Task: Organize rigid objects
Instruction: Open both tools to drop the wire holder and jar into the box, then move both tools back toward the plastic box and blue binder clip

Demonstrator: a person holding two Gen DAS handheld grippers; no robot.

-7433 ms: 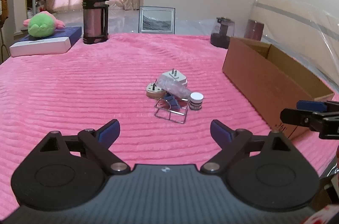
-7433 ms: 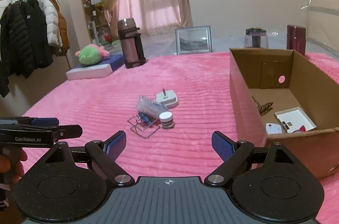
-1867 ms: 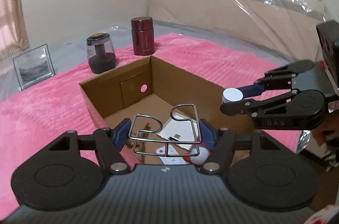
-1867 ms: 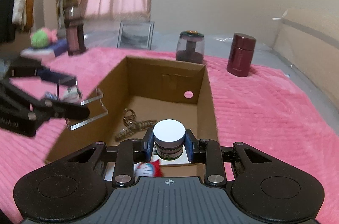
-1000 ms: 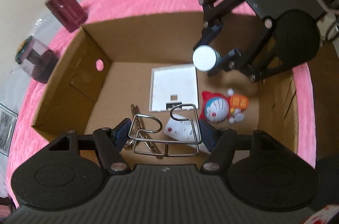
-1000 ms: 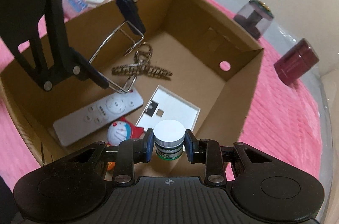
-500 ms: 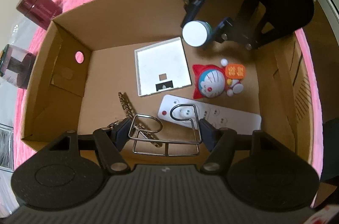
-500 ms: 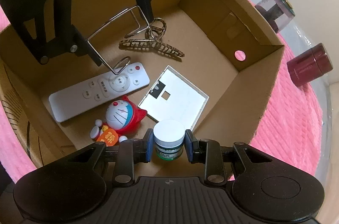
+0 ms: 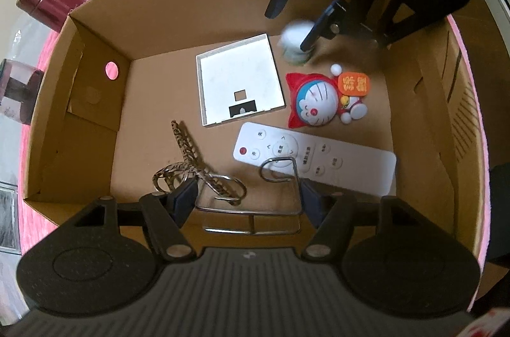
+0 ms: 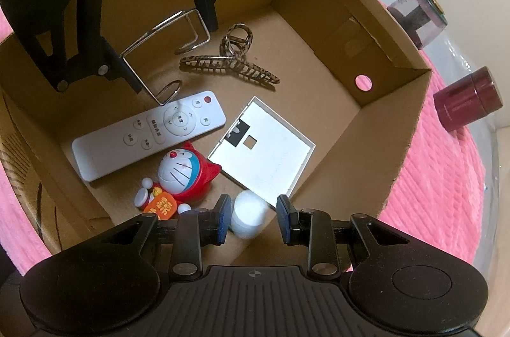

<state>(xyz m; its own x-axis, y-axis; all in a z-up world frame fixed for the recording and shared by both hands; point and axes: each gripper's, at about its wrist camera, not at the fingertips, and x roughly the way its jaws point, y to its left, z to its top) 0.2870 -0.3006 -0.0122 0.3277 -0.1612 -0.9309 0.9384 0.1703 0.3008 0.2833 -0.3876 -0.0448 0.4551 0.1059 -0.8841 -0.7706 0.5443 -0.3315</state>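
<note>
Both grippers hang over the open cardboard box [image 9: 95,28] [image 10: 398,88]. My left gripper [image 9: 247,198] is shut on a wire rack [image 9: 251,209], held above the box floor; the rack also shows in the right wrist view [image 10: 165,50]. My right gripper [image 10: 254,217] is open, its jaws apart. The small white-lidded jar [image 10: 248,214] is blurred and loose between them, falling by the box wall; it also shows in the left wrist view [image 9: 295,42].
In the box lie a white remote [image 9: 314,160], a Doraemon toy [image 9: 322,101], a white square plate [image 9: 239,82] and a leopard hair clip [image 9: 186,155]. A maroon canister [image 10: 467,99] and a dark jar [image 10: 417,17] stand outside on the pink cover.
My right gripper has opened and let go of the jar, which now drops blurred. Both grippers have sunk lower over the box. The left still holds the rack.
</note>
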